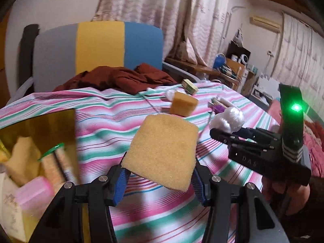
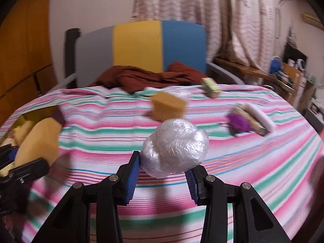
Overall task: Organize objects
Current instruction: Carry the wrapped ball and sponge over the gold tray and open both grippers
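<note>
L hand-held gripper grips sponge.

Left of the left hand-held gripper, the bin is edge-cropped; items inside blur beyond telling.

Two held things above a bed, loose things behind them, a container at the left.

The left gripper holds a sponge over the bedspread, and to its right the right gripper holds a plastic wad. Behind them a second sponge lies on the bedspread, a small block farther back and to the right, a cluster of small items at the right. A crumpled cloth lies at the far edge before the headboard. The container sits at the left.
</note>
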A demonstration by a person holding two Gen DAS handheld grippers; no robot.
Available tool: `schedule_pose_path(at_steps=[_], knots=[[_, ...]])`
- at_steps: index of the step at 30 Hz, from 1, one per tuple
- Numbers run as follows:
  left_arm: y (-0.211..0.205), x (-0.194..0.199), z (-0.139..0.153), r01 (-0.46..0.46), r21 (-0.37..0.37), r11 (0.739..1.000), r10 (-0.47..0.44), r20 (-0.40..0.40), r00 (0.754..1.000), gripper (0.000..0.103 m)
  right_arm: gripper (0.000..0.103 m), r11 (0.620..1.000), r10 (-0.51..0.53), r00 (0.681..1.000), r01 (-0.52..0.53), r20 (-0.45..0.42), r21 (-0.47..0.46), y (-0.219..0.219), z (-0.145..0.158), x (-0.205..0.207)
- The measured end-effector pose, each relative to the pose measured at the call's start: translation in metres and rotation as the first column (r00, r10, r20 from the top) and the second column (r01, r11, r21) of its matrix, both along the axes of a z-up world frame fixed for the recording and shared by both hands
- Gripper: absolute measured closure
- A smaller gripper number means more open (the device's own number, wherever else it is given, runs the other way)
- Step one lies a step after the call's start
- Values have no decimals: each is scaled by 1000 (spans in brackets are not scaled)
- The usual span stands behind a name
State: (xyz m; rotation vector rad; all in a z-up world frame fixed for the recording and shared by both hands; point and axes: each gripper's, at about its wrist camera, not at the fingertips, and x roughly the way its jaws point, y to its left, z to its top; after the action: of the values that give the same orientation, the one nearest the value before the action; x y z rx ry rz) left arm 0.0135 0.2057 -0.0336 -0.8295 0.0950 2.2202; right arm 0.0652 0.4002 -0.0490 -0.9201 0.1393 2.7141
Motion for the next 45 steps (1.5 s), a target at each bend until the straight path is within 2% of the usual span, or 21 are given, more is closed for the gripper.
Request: schedule_pose_path(at_steps=[8,12,19,29,31,33,38,42,45], knots=[[-66,-5,5,-119,19,993,119,24,993,48,60,978,206,978,-206,-14,-13,-76,15,-17],[-98,-6,1,-170,-5,985,170,44,984,48,59,948,317,948,-318,-22,-26,-114,24,-24],[-151,-7,-18,-240,-71,968,246,106,963,48,59,889,452,892,-453,-21,-62,-166,32,-31],[-176,-12,-39,-276,-164,947,298,130,945,47,55,806,589,807,-585,36,-88,-217,19,-29],[-178,-15,-41,-305,-195,932,332,123,935,46,41,803,595,803,-590,42,-83,-219,18,-27],[-181,-17,-42,-329,-215,920,360,125,925,46,34,805,591,806,-587,27,-81,-218,18,-24],[-189,-6,-26,-327,-93,941,336,111,935,40,33,814,577,817,-574,7,-88,-213,21,-21],[-196,4,-9,-372,-24,928,372,41,927,38,32,827,555,832,-552,0,-104,-207,20,-22],[-202,1,-2,-414,-7,910,414,31,910,38,32,835,542,841,-538,0,-120,-203,18,-22]])
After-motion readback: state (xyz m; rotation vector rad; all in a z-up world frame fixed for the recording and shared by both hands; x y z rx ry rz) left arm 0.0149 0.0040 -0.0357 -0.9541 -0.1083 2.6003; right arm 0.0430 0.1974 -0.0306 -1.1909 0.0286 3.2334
